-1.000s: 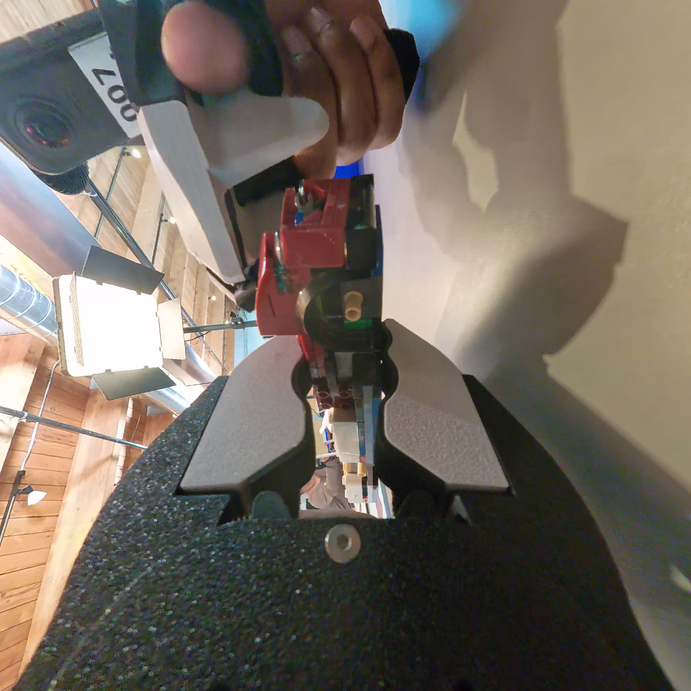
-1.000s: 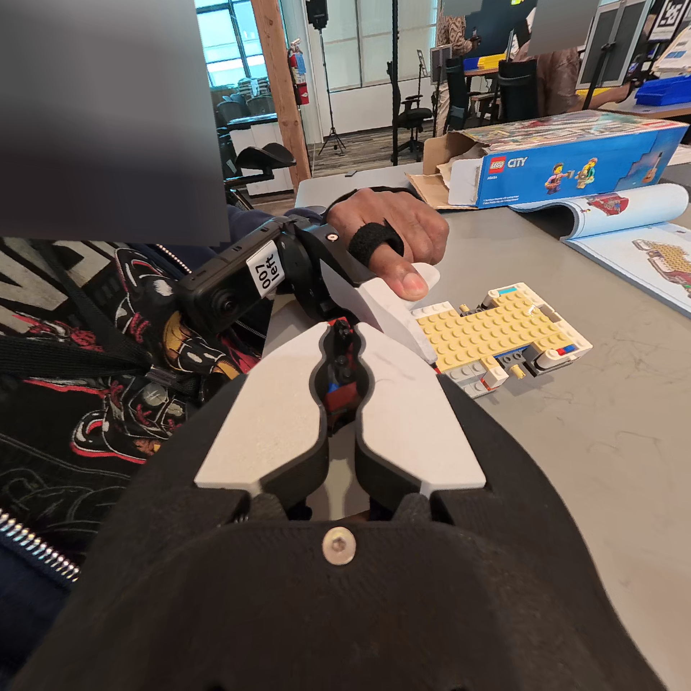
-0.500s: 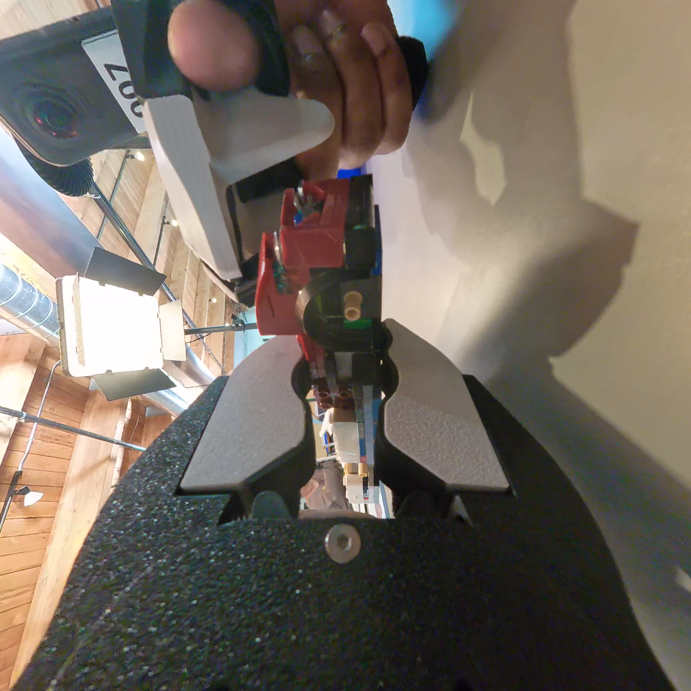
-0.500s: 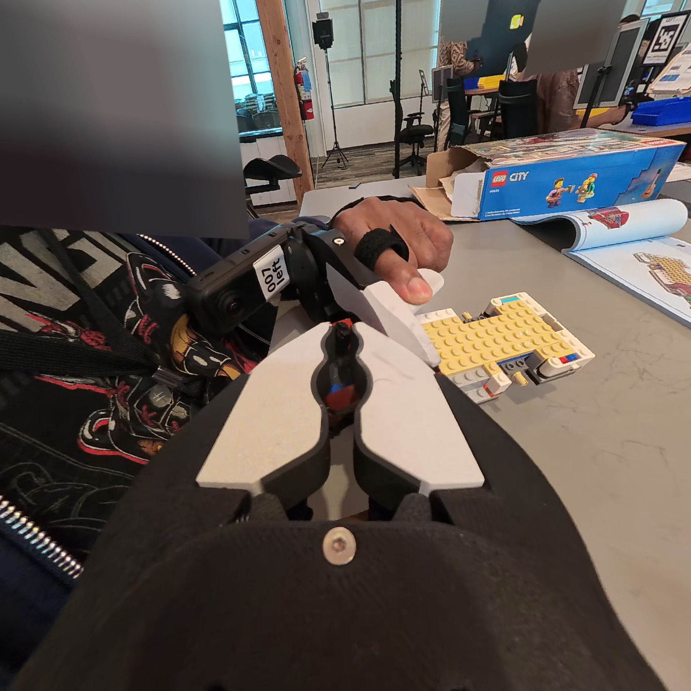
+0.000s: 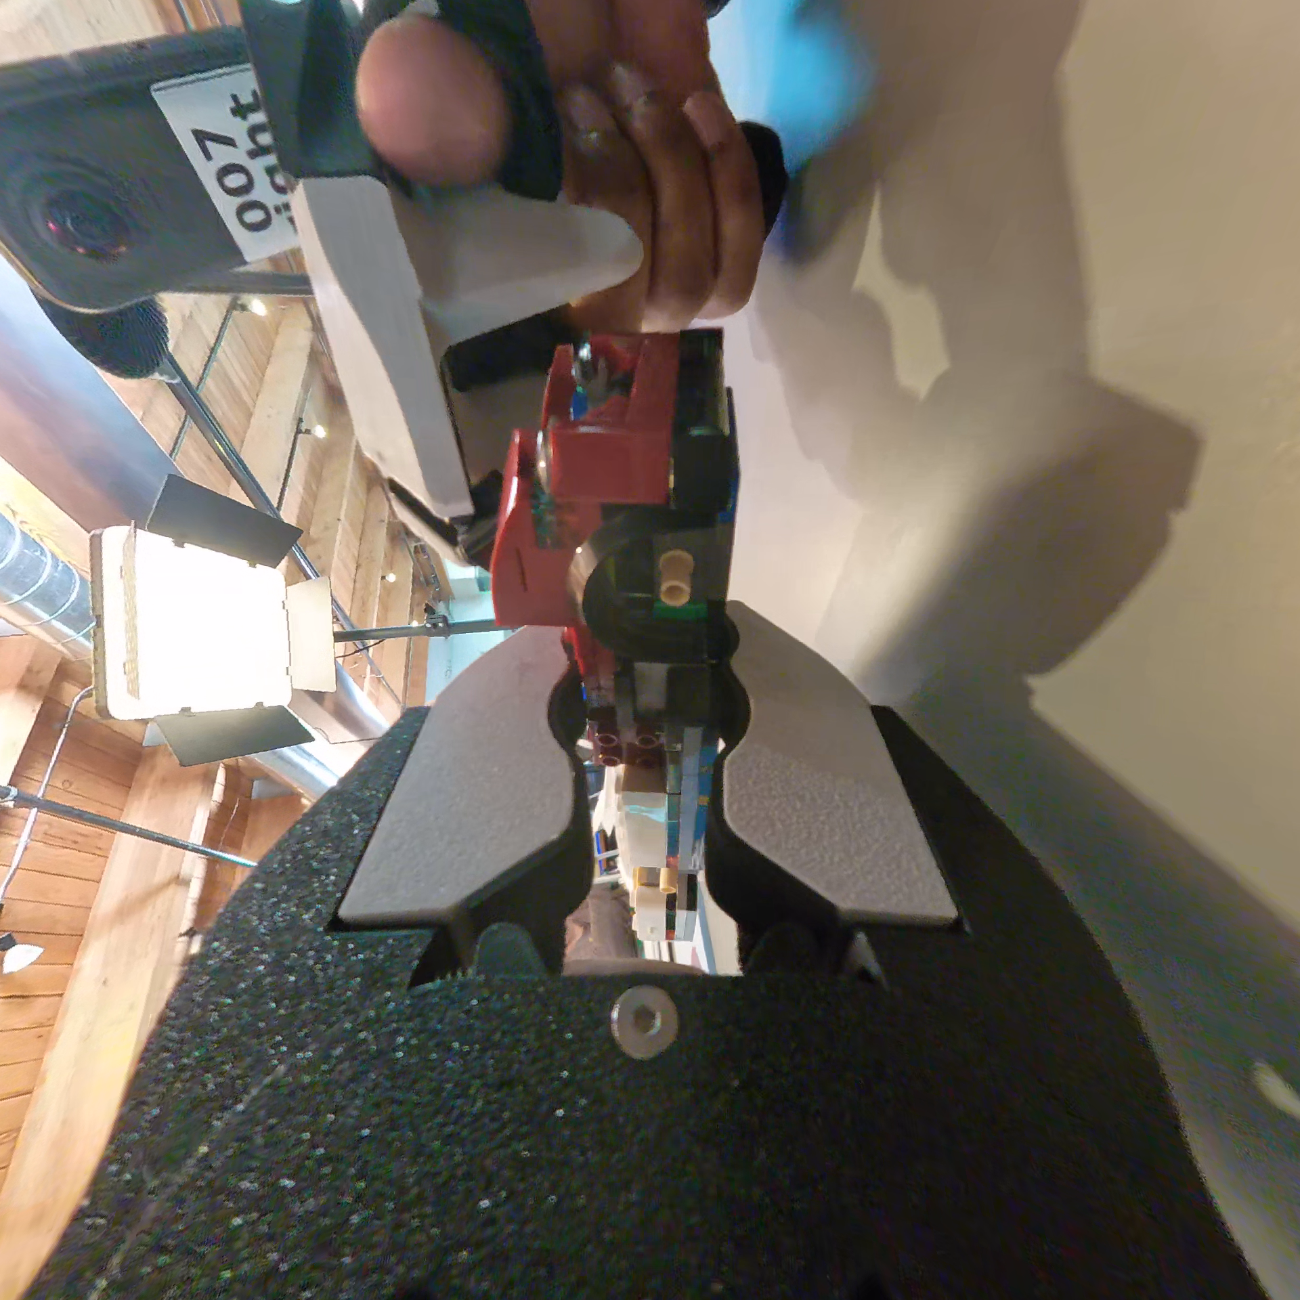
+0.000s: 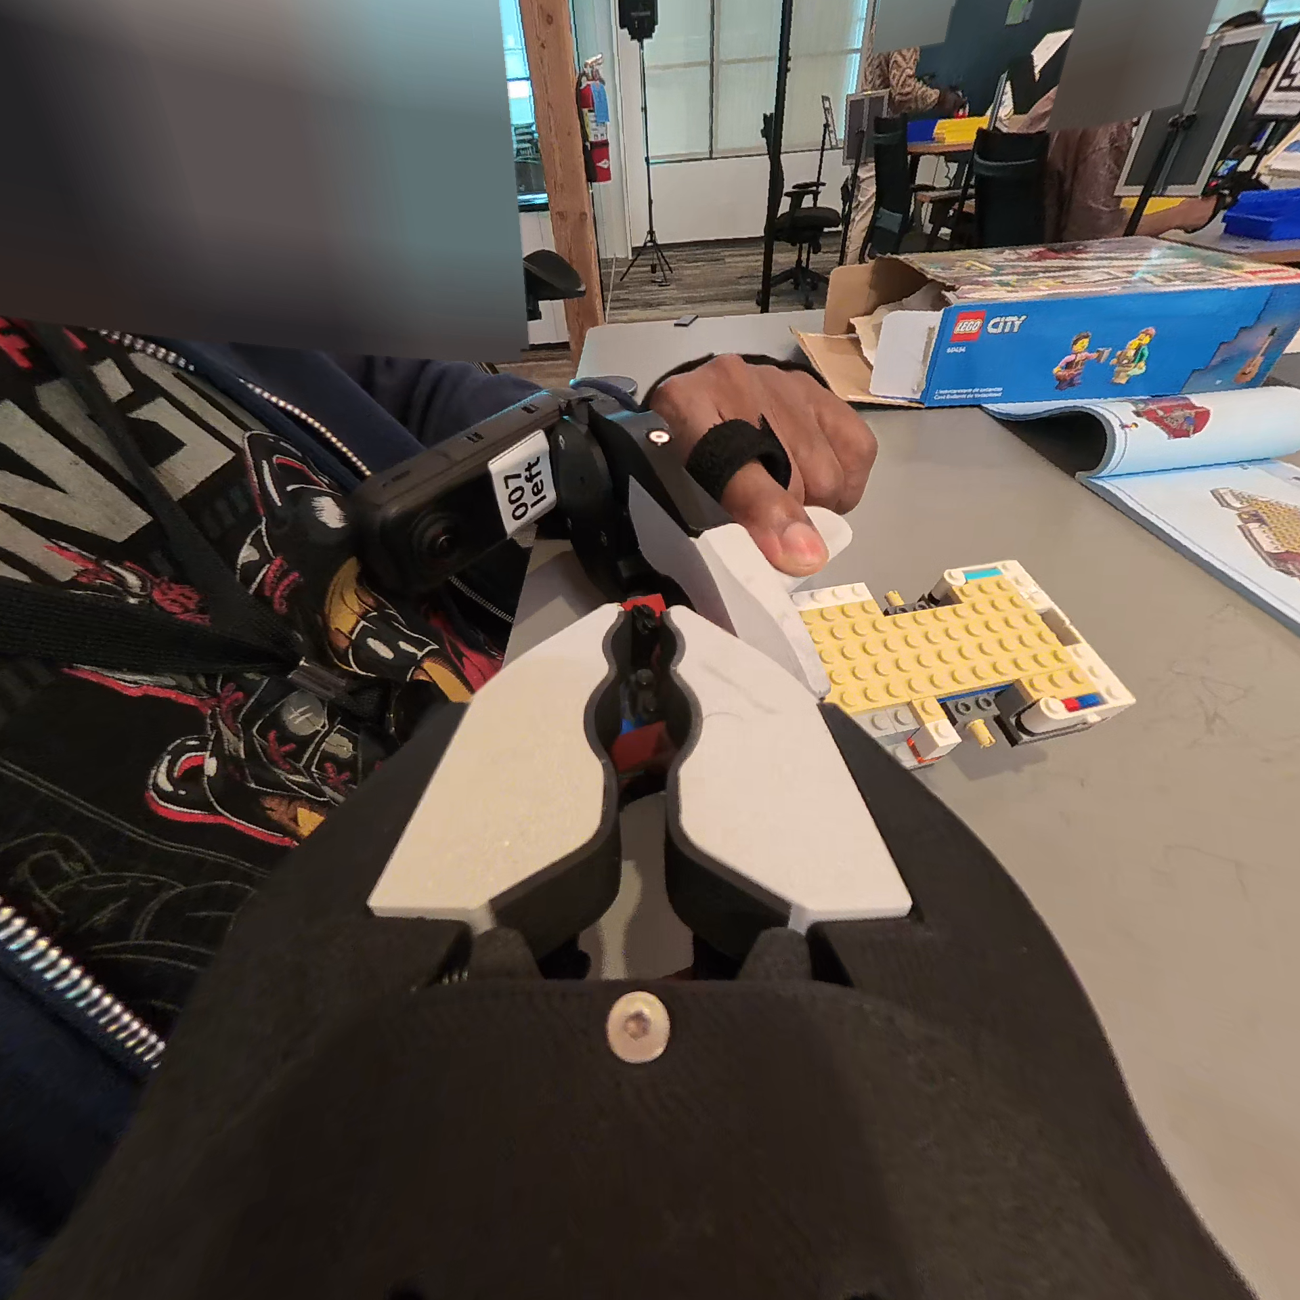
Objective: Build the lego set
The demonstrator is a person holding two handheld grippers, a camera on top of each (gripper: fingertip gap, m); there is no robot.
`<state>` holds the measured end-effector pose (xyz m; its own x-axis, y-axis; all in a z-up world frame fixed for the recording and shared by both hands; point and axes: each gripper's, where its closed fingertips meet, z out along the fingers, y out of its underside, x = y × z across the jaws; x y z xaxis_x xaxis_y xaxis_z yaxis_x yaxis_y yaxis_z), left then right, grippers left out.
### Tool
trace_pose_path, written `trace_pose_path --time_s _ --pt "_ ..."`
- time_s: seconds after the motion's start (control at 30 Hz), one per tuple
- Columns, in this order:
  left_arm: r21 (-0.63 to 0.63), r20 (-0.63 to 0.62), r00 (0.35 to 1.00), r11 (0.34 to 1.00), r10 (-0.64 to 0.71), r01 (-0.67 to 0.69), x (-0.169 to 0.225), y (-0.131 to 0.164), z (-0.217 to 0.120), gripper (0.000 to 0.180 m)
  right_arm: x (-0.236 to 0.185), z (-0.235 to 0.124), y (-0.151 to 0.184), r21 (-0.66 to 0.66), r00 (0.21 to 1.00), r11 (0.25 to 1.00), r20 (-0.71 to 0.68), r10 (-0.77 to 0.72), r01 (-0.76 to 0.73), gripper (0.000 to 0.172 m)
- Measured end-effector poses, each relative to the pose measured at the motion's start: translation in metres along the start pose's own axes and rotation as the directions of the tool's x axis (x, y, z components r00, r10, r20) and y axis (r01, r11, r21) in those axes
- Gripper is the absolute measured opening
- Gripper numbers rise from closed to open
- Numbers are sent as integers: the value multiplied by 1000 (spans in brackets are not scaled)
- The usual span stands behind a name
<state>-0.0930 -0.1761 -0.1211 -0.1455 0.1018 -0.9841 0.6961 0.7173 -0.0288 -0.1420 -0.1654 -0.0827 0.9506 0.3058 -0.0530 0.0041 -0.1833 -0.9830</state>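
Your left gripper [image 5: 651, 654] clamps the red and black brick model [image 5: 633, 506]; your right gripper [image 6: 644, 619] pinches its other end, beside the yellow plate [image 6: 935, 647].

A red-and-black brick model [image 5: 633, 492] is sitting clamped in the left tool [image 5: 651, 675], while the right tool [image 6: 644, 626] is pinching its red end.
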Motion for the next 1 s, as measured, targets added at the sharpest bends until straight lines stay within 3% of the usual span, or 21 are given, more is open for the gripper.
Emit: trace_pose_path --time_s 0.23,1.0 --pt "11 10 999 999 -38 38 -4 -1 0 33 1 -2 -6 26 999 999 -30 -38 39 8" --pt "-23 14 1000 1000 13 -13 -3 2 -1 33 2 -1 0 -36 980 984 -90 -180 177 17"
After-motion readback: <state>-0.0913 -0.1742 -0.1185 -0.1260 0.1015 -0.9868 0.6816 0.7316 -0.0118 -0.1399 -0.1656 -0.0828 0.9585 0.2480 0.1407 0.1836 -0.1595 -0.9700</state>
